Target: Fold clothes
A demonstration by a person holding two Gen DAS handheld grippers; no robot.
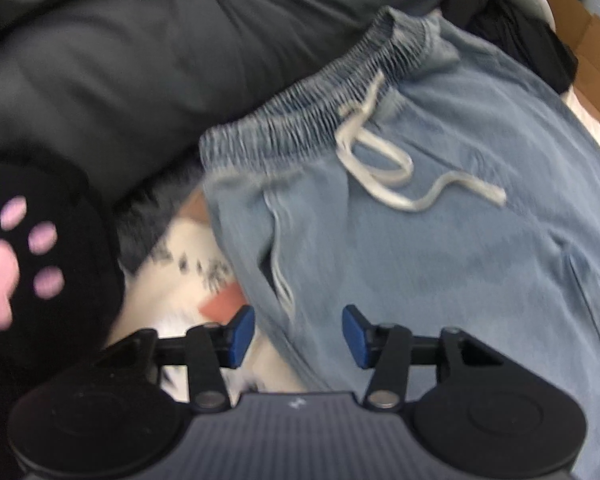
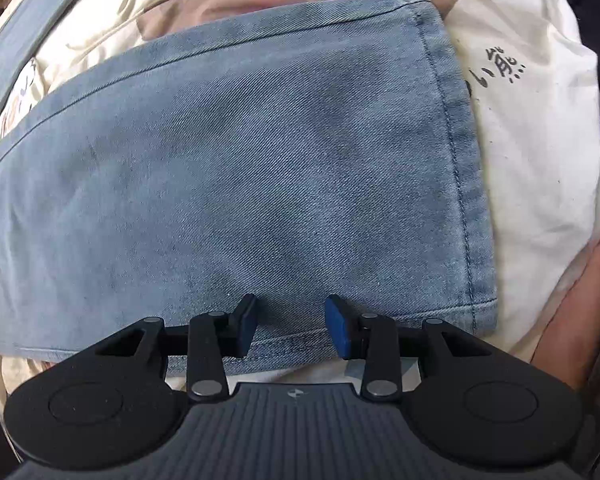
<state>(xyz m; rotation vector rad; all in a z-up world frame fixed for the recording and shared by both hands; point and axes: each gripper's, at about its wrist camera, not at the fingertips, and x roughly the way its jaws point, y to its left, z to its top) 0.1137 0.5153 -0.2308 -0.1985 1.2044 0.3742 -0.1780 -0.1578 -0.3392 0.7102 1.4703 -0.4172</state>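
We work over a cream bedsheet [image 2: 540, 152] printed with a brown bear and black writing, and a dark grey cushion [image 1: 120, 60] lies beyond our left claw. The jeans [image 1: 440, 240] are spread flat on the sheet. Ahead of our left claw [image 1: 298, 336] we see their gathered waistband [image 1: 300, 116] and a loose white drawstring [image 1: 384, 168]; this claw is spread wide and grips nothing, its tips over the side edge of the jeans. To its left sits a black plush paw [image 1: 40, 248] with pink pads. Our right claw [image 2: 291, 328] is also parted and empty, over the lower edge of a trouser leg [image 2: 240, 180], whose stitched hem [image 2: 456, 152] runs to its right. A bare hand [image 2: 580, 312] shows at far right.
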